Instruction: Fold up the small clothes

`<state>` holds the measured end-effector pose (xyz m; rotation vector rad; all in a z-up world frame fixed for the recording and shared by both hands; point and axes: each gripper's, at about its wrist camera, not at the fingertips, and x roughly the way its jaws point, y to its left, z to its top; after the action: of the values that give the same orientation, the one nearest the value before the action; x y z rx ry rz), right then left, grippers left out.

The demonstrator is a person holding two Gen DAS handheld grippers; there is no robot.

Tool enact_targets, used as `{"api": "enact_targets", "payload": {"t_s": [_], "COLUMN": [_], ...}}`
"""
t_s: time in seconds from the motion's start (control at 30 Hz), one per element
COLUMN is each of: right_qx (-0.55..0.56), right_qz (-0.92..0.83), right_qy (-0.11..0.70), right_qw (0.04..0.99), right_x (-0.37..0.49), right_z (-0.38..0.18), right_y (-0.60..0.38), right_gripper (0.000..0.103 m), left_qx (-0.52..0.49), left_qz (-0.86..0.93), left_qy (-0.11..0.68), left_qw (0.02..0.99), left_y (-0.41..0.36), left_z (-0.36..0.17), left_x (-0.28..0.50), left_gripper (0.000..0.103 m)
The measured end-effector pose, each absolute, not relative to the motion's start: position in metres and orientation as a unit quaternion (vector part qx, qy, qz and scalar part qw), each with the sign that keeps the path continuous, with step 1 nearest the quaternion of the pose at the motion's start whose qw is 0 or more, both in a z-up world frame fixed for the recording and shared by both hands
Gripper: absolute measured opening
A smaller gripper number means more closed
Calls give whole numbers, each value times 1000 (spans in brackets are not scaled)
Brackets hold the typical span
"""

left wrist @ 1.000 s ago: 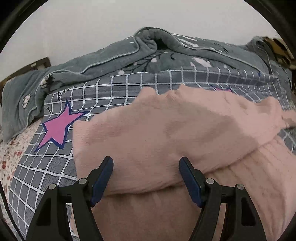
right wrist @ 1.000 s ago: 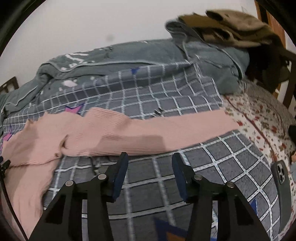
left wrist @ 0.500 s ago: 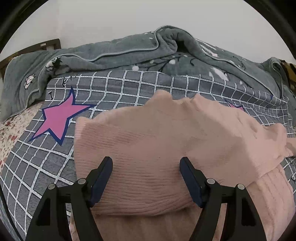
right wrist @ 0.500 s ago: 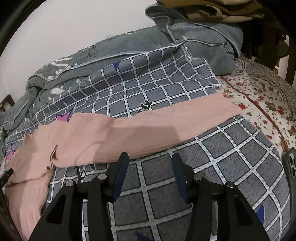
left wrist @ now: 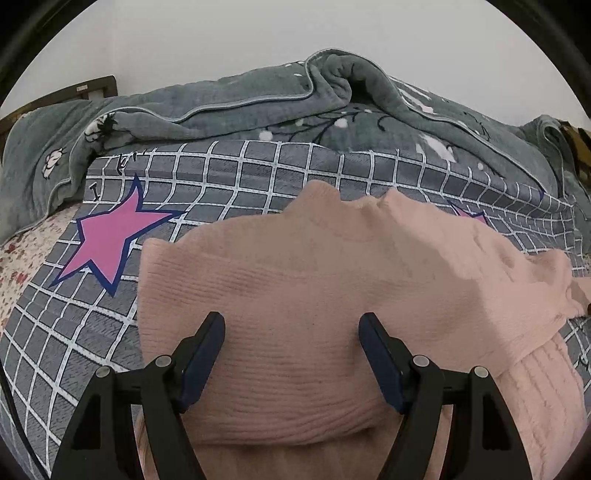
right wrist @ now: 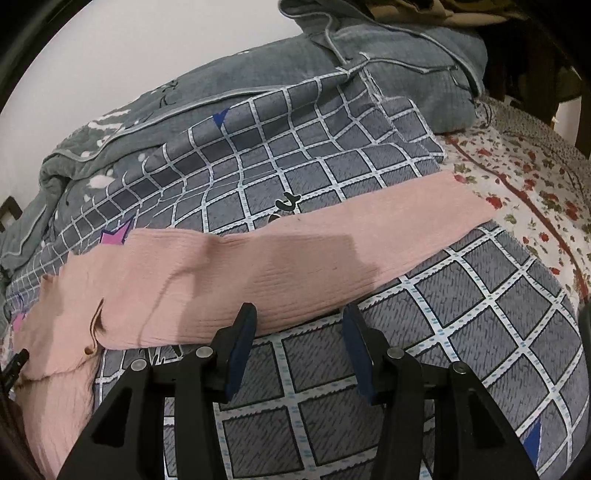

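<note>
Right claw (right wrist: 297,326) hangs wide and empty, the pink sweater's sleeve (right wrist: 332,254) just ahead at twelve o'clock, running from eight to two across the checked blanket (right wrist: 480,332). Left claw (left wrist: 291,332), wide too, hovers over the sweater's body (left wrist: 295,295).

A grey checked cover (left wrist: 236,177) with white grid lines lies spread over the bed, and everything else sits around it. Printed on the cover's left part is a pink star (left wrist: 110,240) with a dark blue outline; a second, smaller pink star (right wrist: 117,236) shows farther along it. Along the cover's far edge a grey fleece blanket (left wrist: 258,110) lies bunched in thick folds against the pale wall (left wrist: 258,33). Past the cover's right edge a floral sheet (right wrist: 524,192) with red flowers is exposed. A dark wooden headboard (left wrist: 74,92) rises behind the blanket, beyond the cover's left corner
</note>
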<state>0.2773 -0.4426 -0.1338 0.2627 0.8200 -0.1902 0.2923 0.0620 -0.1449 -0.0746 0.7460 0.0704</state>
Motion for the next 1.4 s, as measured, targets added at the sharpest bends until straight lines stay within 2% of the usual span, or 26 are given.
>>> {"api": "enact_targets", "payload": {"t_s": [0.23,0.6,0.63,0.67,0.7,0.73,0.87,1.0,1.1,1.4], "right_qx": [182,180,180,179,182,188,182,131,77,15], "right_qz": [-100,-115,-118,-121,-119,-111,-113,-130,-153,-100], "right_qy": [397,400,400,396,395,393,357,316,299,252], "right_qw": [894,891,891,892,893,893,909,931,939,963], "right_x": [287,309,311,311,311,311,303,292,290,292], "right_z": [-135,-137,-138,-138,-139,-139,-127,-103,-86,-19], "right_y": [-466,-478,-479,-480,-482,-483,-480,-460,-435,-326], "right_gripper": [48,48,42,20,8,7,6,6,5,5], "left_qx": [-35,-45,-45,-45,-44,-44,-46,-54,-64,-107], "left_qz": [34,31,30,31,31,30,30,28,27,48], "left_qy": [362,368,368,368,368,368,365,359,358,319], "left_qw": [931,928,928,928,928,928,929,931,931,940], "left_y": [59,60,60,60,60,60,61,63,67,110], "left_z": [-144,-147,-147,-147,-146,-146,-146,-143,-141,-118], "left_x": [300,303,303,303,303,303,303,300,299,284], "left_gripper": [73,73,73,73,73,73,73,73,73,73]}}
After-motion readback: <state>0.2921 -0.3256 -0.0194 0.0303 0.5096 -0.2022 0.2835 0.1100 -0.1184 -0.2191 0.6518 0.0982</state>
